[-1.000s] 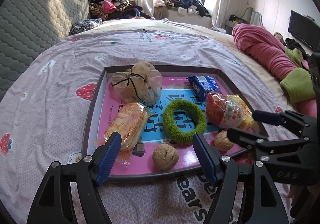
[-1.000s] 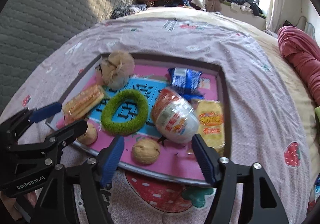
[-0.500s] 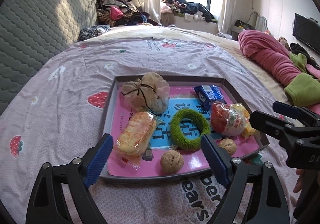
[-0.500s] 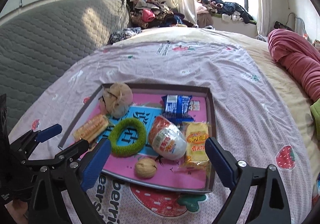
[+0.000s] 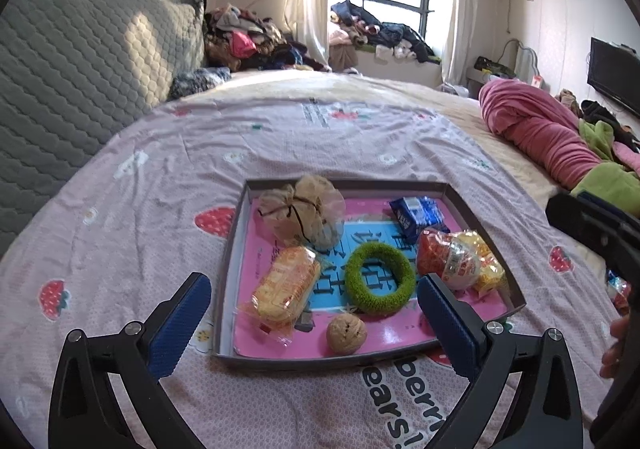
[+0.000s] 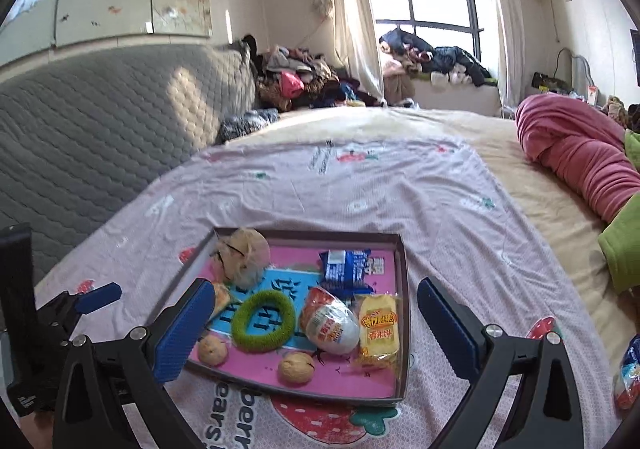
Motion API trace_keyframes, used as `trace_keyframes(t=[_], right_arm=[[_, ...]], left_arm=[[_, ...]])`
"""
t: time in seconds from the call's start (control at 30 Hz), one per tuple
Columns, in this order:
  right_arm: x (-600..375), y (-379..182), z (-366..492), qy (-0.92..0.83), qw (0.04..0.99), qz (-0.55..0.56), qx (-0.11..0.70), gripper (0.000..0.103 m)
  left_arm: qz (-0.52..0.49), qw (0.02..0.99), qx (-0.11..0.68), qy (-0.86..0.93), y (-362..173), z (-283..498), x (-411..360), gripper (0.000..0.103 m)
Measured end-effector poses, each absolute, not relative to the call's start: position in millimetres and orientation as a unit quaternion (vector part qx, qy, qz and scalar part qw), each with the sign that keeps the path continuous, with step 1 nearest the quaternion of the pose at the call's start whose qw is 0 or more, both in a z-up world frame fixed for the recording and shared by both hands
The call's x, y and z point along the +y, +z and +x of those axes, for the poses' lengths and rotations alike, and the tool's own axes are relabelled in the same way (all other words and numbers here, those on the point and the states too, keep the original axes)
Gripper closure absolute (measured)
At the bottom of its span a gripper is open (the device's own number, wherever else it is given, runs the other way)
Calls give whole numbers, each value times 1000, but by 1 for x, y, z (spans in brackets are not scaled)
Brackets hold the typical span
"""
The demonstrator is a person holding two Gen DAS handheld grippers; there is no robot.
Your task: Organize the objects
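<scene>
A dark-rimmed tray with a pink floor lies on the bed; it also shows in the right wrist view. In it lie a green fuzzy ring, two walnuts, a beige scrunchie, a blue packet, a yellow cake packet, a red-white egg-shaped snack and a yellow snack bag. My left gripper is open and empty, above the tray's near edge. My right gripper is open and empty, back from the tray.
The bed carries a pink strawberry-print sheet. A grey quilted headboard stands at the left. A pink rolled blanket lies at the right. Clothes are piled by the window. A snack packet lies on the sheet at the right edge.
Both grippers have pulled back and up from the tray, so it looks smaller and farther. Both sets of jaws have opened wider. The objects in the tray have not moved.
</scene>
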State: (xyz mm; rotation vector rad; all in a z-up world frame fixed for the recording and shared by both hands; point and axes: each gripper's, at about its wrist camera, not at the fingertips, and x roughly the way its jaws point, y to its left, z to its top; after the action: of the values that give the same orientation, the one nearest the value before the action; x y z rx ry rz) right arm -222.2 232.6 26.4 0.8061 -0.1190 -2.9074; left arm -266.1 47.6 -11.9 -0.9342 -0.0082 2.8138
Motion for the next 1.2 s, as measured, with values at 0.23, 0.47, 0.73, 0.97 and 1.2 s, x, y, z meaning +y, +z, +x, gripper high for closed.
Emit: trace_keyframes(t=[0.23, 0.47, 0.73, 0.97, 1.2], right_arm=[[234, 41, -198, -965, 57, 254, -28, 1], [228, 45, -177, -964, 59, 260, -16, 1], [228, 57, -150, -963, 52, 265, -20, 1], [231, 65, -125, -960, 35, 278, -15, 1], [233, 67, -98, -958, 32, 285, -14, 1]], left_arm=[[-297, 74, 21, 952, 9, -241, 50, 0], [-284, 52, 23, 957, 27, -209, 44, 0], [-289, 43, -3, 956, 48, -181, 27, 0], [-291, 24, 5, 956, 48, -148, 23, 0], [-296, 23, -2, 955, 50, -122, 20, 0]])
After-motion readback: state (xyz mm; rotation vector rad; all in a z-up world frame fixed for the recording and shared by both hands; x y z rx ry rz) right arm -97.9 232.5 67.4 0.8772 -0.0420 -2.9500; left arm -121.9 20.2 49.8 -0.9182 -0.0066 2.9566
